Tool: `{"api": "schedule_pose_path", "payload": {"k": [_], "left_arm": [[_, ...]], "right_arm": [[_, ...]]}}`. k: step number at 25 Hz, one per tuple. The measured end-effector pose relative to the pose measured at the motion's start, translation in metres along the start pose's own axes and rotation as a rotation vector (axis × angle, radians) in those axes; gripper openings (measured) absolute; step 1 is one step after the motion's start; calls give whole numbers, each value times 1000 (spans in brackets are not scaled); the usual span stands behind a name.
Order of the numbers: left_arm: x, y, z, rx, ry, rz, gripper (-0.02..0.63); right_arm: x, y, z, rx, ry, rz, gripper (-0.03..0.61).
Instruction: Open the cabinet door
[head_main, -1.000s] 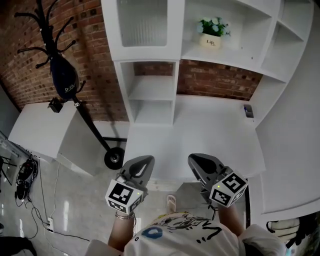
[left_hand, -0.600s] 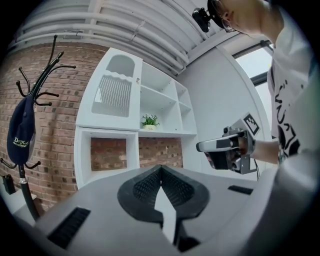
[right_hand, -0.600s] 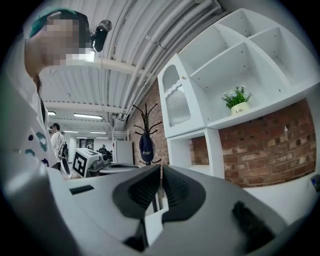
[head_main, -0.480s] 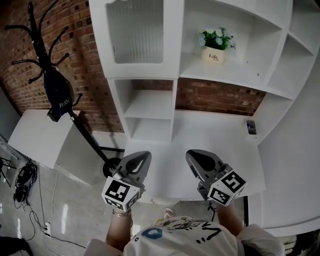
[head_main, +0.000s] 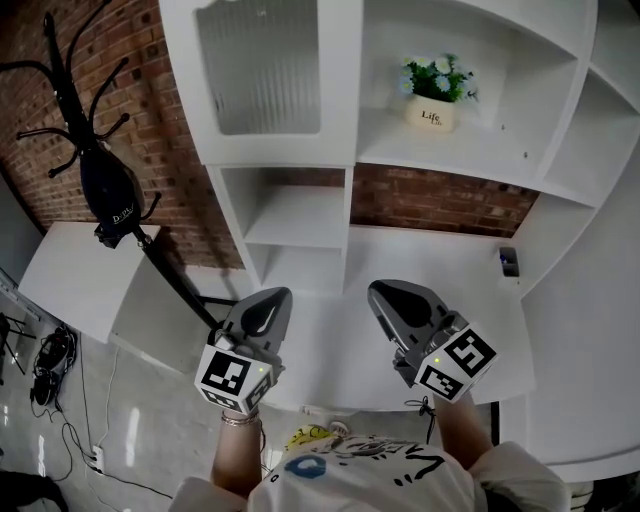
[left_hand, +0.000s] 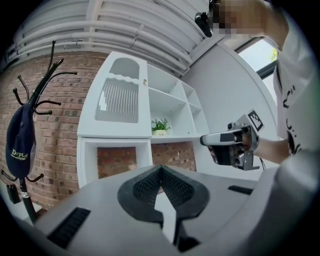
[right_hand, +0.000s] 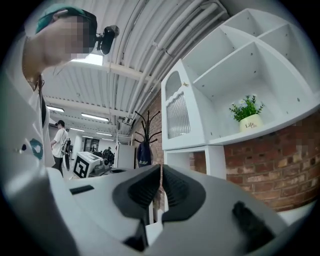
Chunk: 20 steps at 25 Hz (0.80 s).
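The cabinet door, white with a ribbed glass pane, is closed at the upper left of the white shelf unit. It also shows in the left gripper view as the cabinet door and in the right gripper view as the cabinet door. My left gripper hovers over the desk's front edge, well below the door, shut and empty. Beside it my right gripper is also shut on nothing. Both point level at the shelf unit, and neither touches it.
A potted plant stands on the open shelf right of the door. Open cubbies lie under the door. A small dark device rests on the white desk. A black coat stand with a cap stands at the left by the brick wall.
Both grippers have moved forward and upward toward the shelf unit, side by side. The cabinet now looks nearer and larger. Both jaws stay shut.
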<state>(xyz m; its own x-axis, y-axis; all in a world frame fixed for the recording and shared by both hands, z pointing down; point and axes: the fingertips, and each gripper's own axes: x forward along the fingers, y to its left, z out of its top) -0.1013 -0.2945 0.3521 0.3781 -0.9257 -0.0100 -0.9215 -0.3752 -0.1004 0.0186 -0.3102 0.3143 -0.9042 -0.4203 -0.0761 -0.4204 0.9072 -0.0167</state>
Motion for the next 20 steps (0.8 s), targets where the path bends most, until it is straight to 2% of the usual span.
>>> {"api": "schedule_pose_path", "payload": {"k": [4, 9, 14, 20], "left_arm": [[6, 15, 11, 6, -15, 12, 14], [18, 39, 32, 18, -58, -16, 14], [32, 60, 36, 24, -58, -55, 14], [49, 89, 44, 52, -66, -55, 14]], "right_arm": [[13, -4, 11, -14, -19, -7, 29], [39, -8, 25, -26, -53, -33, 29], [66, -10, 27, -39, -50, -28, 29], [92, -28, 31, -56, -47, -62, 29]]}}
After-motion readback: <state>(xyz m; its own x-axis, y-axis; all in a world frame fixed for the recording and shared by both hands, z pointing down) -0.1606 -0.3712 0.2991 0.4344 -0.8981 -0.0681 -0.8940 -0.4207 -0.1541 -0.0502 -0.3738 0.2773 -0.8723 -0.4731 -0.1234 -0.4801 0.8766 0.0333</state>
